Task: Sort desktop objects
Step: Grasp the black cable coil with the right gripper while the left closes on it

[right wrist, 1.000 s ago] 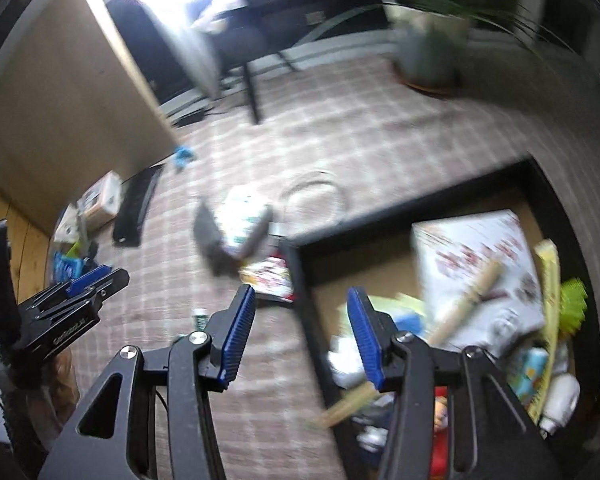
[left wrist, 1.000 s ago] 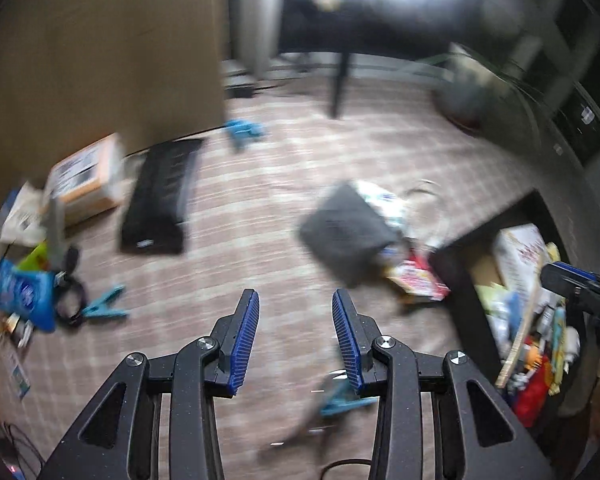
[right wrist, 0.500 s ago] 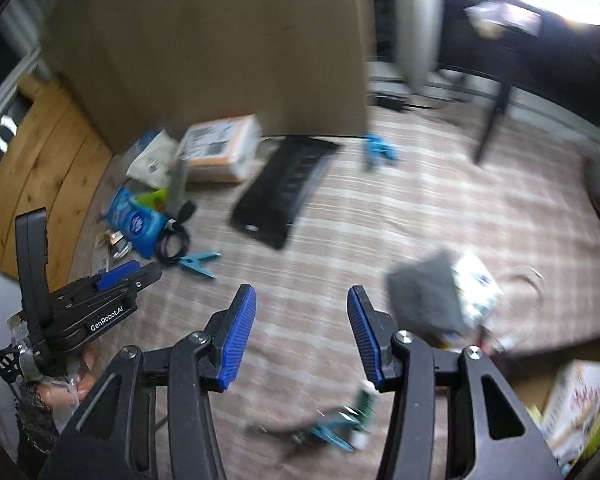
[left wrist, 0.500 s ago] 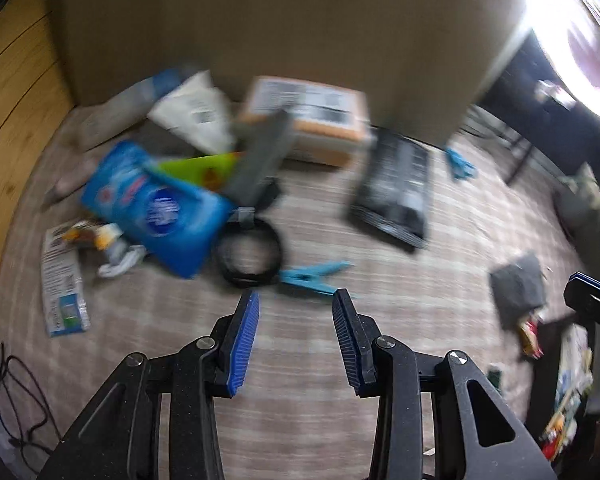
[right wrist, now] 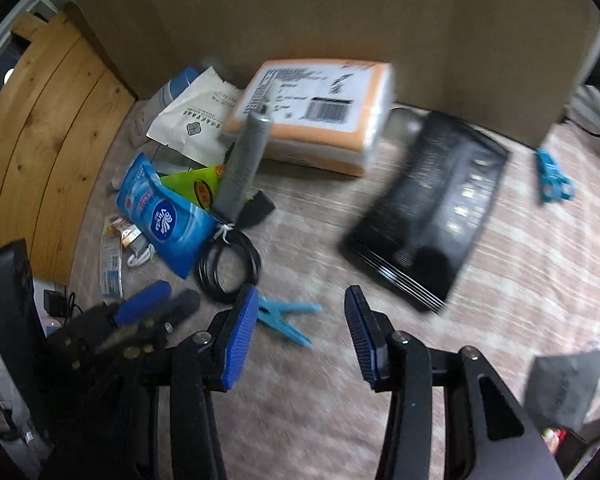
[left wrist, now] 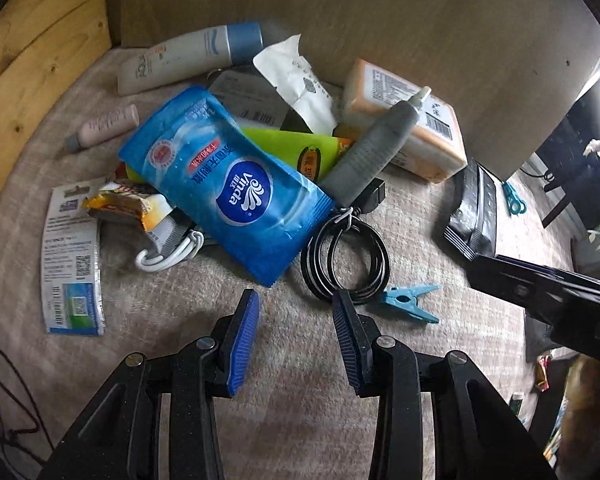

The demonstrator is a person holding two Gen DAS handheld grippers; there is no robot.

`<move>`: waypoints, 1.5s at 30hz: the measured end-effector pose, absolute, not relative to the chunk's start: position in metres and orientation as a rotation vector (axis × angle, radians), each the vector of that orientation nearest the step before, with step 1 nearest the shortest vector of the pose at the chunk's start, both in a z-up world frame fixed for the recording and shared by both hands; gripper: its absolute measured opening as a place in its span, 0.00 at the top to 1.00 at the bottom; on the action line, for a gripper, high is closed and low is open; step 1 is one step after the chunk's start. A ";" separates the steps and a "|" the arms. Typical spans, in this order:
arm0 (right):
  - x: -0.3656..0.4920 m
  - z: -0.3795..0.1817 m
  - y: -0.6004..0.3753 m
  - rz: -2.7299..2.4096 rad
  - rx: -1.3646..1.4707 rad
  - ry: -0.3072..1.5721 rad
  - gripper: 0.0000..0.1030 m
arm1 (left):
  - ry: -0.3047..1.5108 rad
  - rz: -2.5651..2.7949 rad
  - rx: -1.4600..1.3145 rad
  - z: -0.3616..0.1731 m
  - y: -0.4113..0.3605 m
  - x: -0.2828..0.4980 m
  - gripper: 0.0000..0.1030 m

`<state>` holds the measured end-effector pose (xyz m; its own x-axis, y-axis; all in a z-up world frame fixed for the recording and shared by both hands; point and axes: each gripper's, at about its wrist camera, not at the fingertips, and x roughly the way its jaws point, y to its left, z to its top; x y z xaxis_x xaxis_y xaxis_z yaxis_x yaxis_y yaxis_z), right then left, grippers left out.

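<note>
- Blue-padded and empty, the left hand-held gripper (left wrist: 296, 320) has swung away from the storage box to face the clutter; its jaws stand apart.
- Right hand-held gripper (right wrist: 298, 320) — also spread, holding nothing — has turned the same way.
- Just ahead lie the black cable coil (left wrist: 346, 258) and a teal clothespin (left wrist: 408, 306), side by side on the checked surface (left wrist: 300, 400).
- Farther back, the blue tissue pack (left wrist: 228, 184) overlaps the pile — likely a fresh pick is being chosen.

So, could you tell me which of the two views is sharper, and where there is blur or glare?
Left wrist: sharp, the tissue pack print legible, with glare at the right edge. Right wrist: motion-blurred, the black package and blue clothespin smeared.
</note>
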<state>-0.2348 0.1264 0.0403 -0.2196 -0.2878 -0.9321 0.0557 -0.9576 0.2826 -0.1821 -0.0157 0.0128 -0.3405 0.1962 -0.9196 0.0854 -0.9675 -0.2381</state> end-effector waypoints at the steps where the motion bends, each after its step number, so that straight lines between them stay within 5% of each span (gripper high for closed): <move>1: -0.240 0.035 0.121 -2.263 1.815 -0.275 0.58 | -0.382 2.484 -1.765 0.011 -0.016 -0.183 0.65; 15: -0.269 0.004 0.090 -2.178 1.859 -0.230 0.72 | -0.395 2.450 -1.713 -0.004 -0.007 -0.197 0.65; 20: -0.269 0.000 0.089 -2.130 1.868 -0.288 0.89 | -0.397 2.435 -1.675 -0.006 -0.003 -0.198 0.63; 31: -0.242 0.006 0.101 -2.127 1.861 -0.372 0.91 | -0.389 2.415 -1.624 -0.007 -0.002 -0.176 0.68; 45: -0.182 0.073 0.140 -2.269 1.735 -0.439 0.91 | -0.313 2.416 -1.466 0.068 0.045 -0.145 0.68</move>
<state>-0.1820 0.1395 0.0727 -0.2590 -0.3752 -0.8900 0.0159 -0.9230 0.3845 -0.1447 0.0451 0.0677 -0.4358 0.3608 -0.8245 -0.1387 -0.9321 -0.3345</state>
